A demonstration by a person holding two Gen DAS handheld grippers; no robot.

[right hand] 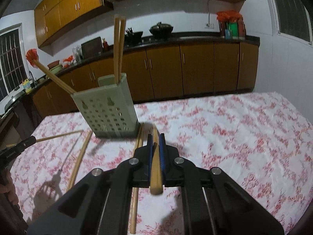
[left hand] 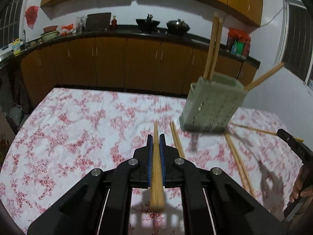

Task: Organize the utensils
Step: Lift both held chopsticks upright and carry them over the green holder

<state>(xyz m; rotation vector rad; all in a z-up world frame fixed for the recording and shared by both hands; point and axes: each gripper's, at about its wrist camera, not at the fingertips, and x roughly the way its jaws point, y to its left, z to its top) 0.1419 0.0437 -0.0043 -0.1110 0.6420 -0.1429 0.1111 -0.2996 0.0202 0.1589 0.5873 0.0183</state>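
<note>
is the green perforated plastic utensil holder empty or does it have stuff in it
Not empty: the green perforated plastic utensil holder has wooden chopsticks sticking out of its top, upright and leaning.

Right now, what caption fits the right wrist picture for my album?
Right claw shut on a wooden chopstick, facing the green utensil holder on the floral tablecloth.

No lettering can be read: small pale marks on the other black gripper's finger (left hand: 299,149), at the frame's right edge, stay blurred.
</note>
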